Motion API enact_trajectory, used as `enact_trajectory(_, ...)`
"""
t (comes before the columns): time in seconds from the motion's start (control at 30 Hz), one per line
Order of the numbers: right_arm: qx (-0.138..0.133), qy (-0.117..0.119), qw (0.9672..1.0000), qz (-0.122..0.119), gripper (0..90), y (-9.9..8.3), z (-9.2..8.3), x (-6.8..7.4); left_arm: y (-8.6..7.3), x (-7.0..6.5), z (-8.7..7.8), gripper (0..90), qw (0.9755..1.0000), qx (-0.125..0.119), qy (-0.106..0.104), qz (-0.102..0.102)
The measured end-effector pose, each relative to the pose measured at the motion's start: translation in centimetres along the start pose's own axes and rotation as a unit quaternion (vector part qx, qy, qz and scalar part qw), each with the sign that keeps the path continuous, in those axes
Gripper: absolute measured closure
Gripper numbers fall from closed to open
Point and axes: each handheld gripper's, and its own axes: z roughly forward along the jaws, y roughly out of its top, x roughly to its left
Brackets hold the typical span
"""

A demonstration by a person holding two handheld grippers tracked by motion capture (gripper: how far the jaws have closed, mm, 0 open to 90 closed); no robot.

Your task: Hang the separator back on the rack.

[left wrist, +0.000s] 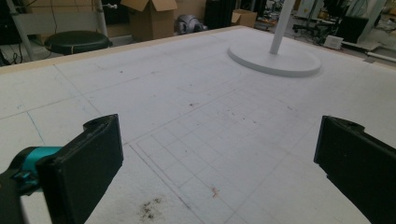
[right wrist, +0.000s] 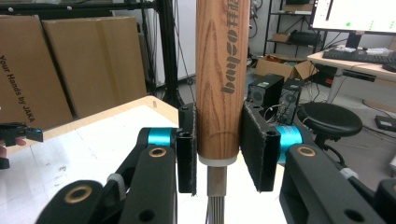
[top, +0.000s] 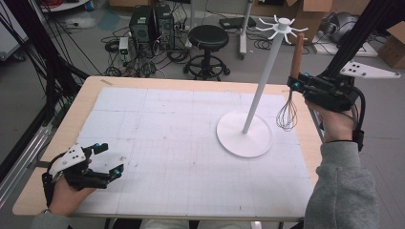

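A whisk point(top: 289, 102) with a wooden handle point(right wrist: 222, 74) hangs upright in the air at the table's right side, wire loops down, beside the white stand's pole point(top: 262, 81). My right gripper point(top: 295, 85) is shut on the lower end of that handle; both pads press its sides in the right gripper view point(right wrist: 218, 149). The white stand has a round base point(top: 244, 135) and a hooked crown point(top: 282, 26). My left gripper point(top: 107, 160) rests low near the table's front left corner, jaws wide apart with bare table between them point(left wrist: 219, 163).
A white gridded mat point(top: 181, 148) covers the wooden table point(top: 81, 102). Beyond the far edge stand a black stool point(top: 208, 40), computer towers point(top: 152, 24) and cables on the floor. Cardboard boxes point(top: 305, 12) sit at the back right.
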Motion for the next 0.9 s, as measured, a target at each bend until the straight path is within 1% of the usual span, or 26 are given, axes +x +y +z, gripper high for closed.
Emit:
enact_trajectory(0.17, -0.006, -0.006, 1.0000, -0.003, 68.4, -0.2, 0.5, 0.2, 0.0, 0.0, 0.0, 1.8, 1.0000, -0.001, -0.001, 0.000)
enact_trajectory(0.27, -0.010, -0.006, 0.9999, -0.002, 67.2, -0.4, 0.7, 0.2, 0.0, 0.0, 0.0, 1.7, 1.0000, -0.001, -0.001, -0.001)
enact_trajectory(0.3, -0.007, -0.010, 0.9999, -0.002, 61.2, -0.6, 0.8, 0.3, 0.1, 0.0, -0.1, 1.7, 1.0000, -0.006, -0.001, 0.000)
enact_trajectory(0.33, -0.007, -0.010, 0.9999, -0.002, 61.2, -0.6, 0.8, 0.3, 0.1, 0.0, -0.1, 1.8, 1.0000, -0.006, -0.001, 0.000)
enact_trajectory(0.37, -0.004, -0.010, 0.9999, 0.005, 54.1, -0.9, 0.9, 0.2, 0.1, 0.1, -0.2, 1.7, 1.0000, -0.007, 0.000, -0.002)
enact_trajectory(0.43, -0.002, -0.016, 0.9998, 0.010, 48.0, -1.3, 0.7, 0.1, 0.1, 0.1, -0.2, 1.7, 1.0000, -0.006, 0.000, -0.001)
enact_trajectory(0.47, -0.002, -0.016, 0.9998, 0.010, 48.0, -1.3, 0.7, 0.1, 0.1, 0.1, -0.2, 1.7, 1.0000, -0.006, 0.000, -0.001)
enact_trajectory(0.5, -0.006, -0.022, 0.9997, 0.008, 42.3, -1.7, 0.5, 0.1, 0.1, 0.1, -0.1, 1.8, 1.0000, -0.005, -0.002, 0.000)
enact_trajectory(0.53, -0.006, -0.022, 0.9997, 0.008, 42.3, -1.7, 0.5, 0.1, 0.1, 0.1, -0.1, 1.7, 1.0000, -0.005, -0.002, 0.000)
enact_trajectory(0.57, -0.004, -0.026, 0.9996, 0.006, 36.2, -2.2, 0.2, 0.2, 0.1, 0.0, -0.1, 1.7, 1.0000, -0.005, -0.002, 0.000)
enact_trajectory(0.6, -0.003, -0.028, 0.9996, 0.004, 32.7, -2.3, 0.1, 0.3, 0.1, 0.0, -0.1, 1.7, 1.0000, -0.006, -0.002, -0.001)
enact_trajectory(0.63, -0.001, -0.028, 0.9996, 0.003, 28.6, -2.7, 0.0, 0.3, 0.1, 0.0, -0.1, 1.7, 1.0000, -0.006, -0.002, -0.001)
enact_trajectory(0.67, -0.001, -0.028, 0.9996, 0.003, 28.6, -2.7, 0.0, 0.3, 0.1, 0.1, -0.1, 1.7, 1.0000, -0.006, -0.003, -0.001)
enact_trajectory(0.7, 0.004, -0.028, 0.9996, 0.007, 21.8, -3.3, -0.1, 0.5, 0.1, 0.1, -0.1, 1.7, 1.0000, -0.005, -0.002, -0.001)
enact_trajectory(0.73, 0.004, -0.028, 0.9996, 0.007, 21.8, -3.3, -0.1, 0.5, 0.1, 0.1, -0.1, 1.7, 1.0000, -0.005, -0.002, -0.001)
enact_trajectory(0.77, 0.004, -0.023, 0.9997, 0.006, 14.6, -4.0, -0.3, 0.7, 0.1, 0.0, -0.1, 1.8, 1.0000, -0.005, -0.002, -0.001)
enact_trajectory(0.8, 0.004, -0.023, 0.9997, 0.006, 14.6, -4.0, -0.3, 0.7, 0.1, 0.0, -0.1, 1.8, 1.0000, -0.006, -0.002, 0.000)
enact_trajectory(0.83, 0.004, -0.027, 0.9996, 0.006, 11.9, -4.3, -0.3, 0.8, 0.1, 0.0, -0.1, 1.7, 1.0000, -0.005, -0.002, 0.001)
enact_trajectory(0.87, 0.006, -0.024, 0.9997, 0.007, 9.5, -4.6, -0.4, 0.9, 0.1, 0.0, 0.0, 1.8, 1.0000, -0.003, -0.003, 0.002)
enact_trajectory(0.9, 0.008, -0.024, 0.9996, 0.012, 0.5, -5.3, -0.3, 1.1, 0.1, 0.0, 0.0, 1.8, 1.0000, -0.003, -0.002, 0.002)
